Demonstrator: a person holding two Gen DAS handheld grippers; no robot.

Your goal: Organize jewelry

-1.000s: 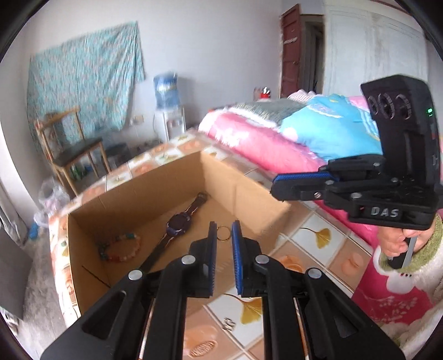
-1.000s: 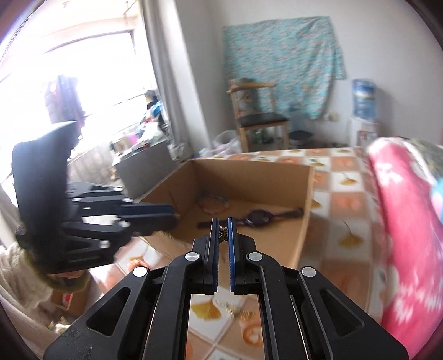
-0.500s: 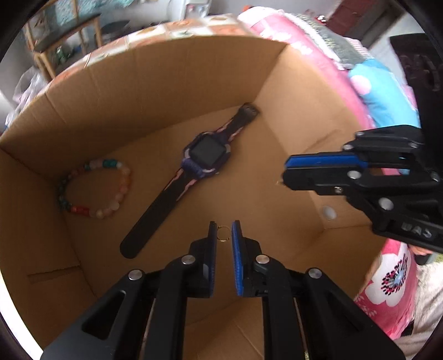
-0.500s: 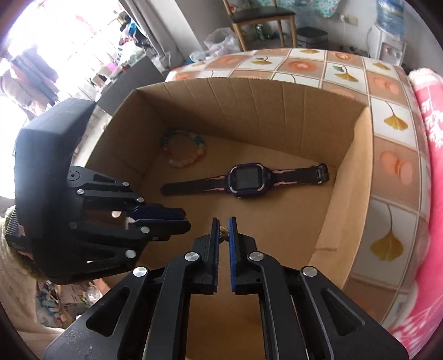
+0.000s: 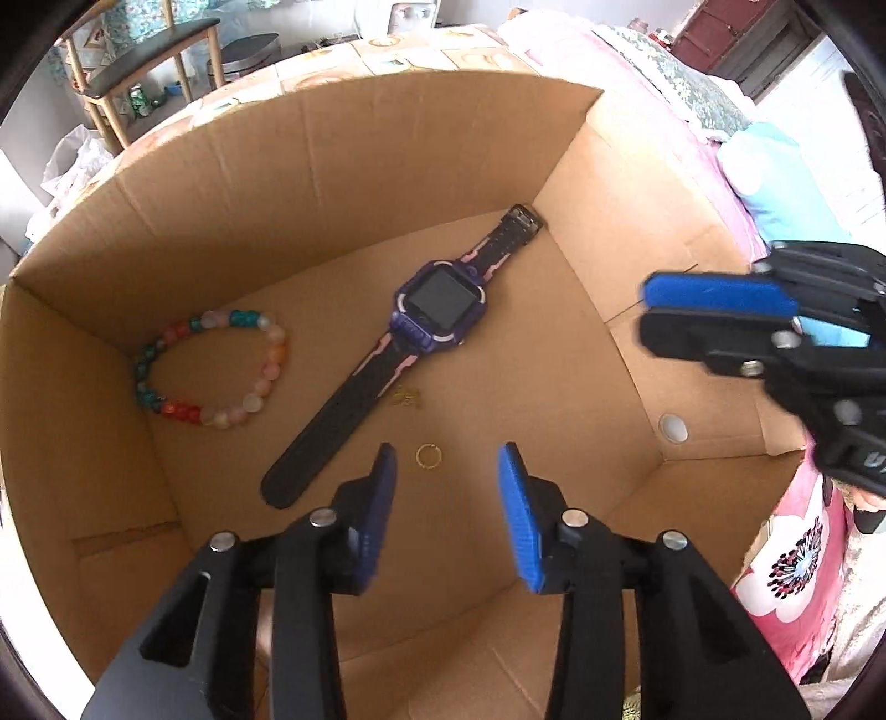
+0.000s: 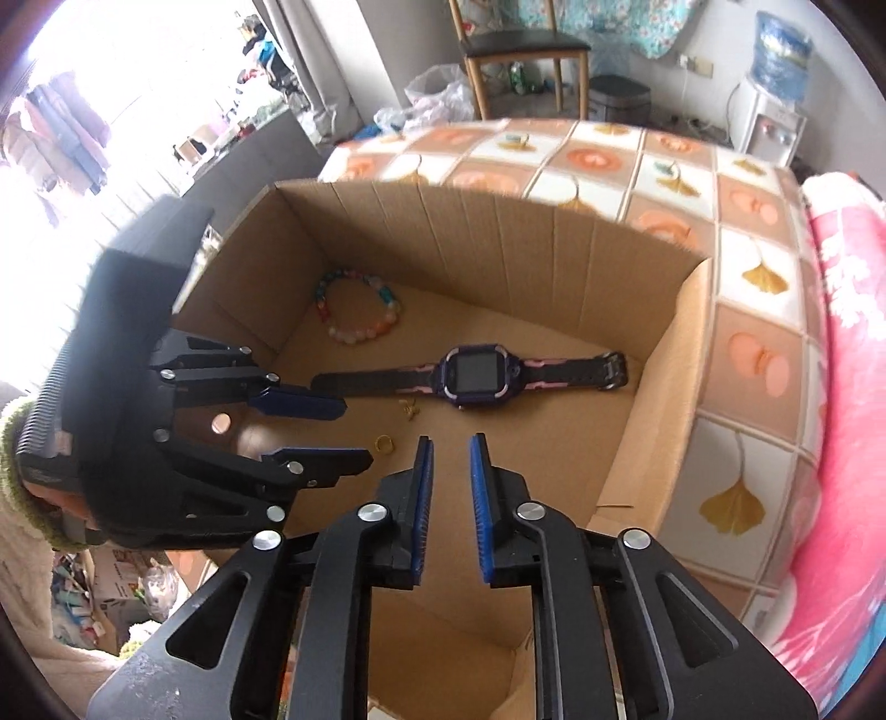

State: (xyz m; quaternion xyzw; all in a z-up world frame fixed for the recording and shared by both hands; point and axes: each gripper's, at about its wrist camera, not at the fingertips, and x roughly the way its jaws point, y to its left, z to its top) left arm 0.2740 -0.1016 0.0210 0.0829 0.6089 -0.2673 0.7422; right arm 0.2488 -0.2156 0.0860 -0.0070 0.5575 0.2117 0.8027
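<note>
An open cardboard box (image 5: 332,166) (image 6: 498,249) holds a purple smartwatch (image 5: 437,302) (image 6: 479,376) and a coloured bead bracelet (image 5: 210,371) (image 6: 357,310). A thin gold ring (image 5: 428,457) (image 6: 383,445) and a small gold piece (image 5: 406,396) (image 6: 408,409) lie loose on the box floor. My left gripper (image 5: 447,459) (image 6: 354,435) points down over the ring. Its jaws are opening and hold nothing. At the box's right side, my right gripper (image 6: 451,443) (image 5: 648,310) is also opening, with nothing between its pads.
The box stands on a table with a tile-and-leaf patterned cloth (image 6: 747,360). Pink bedding (image 6: 847,332) lies to the right. A wooden chair (image 6: 520,44) and a water dispenser (image 6: 775,111) stand beyond the table. A sleeve shows behind each gripper.
Both grippers dipped from above the table down into the box. The left let go of the ring and the right let go of the small gold piece; both now lie on the floor.
</note>
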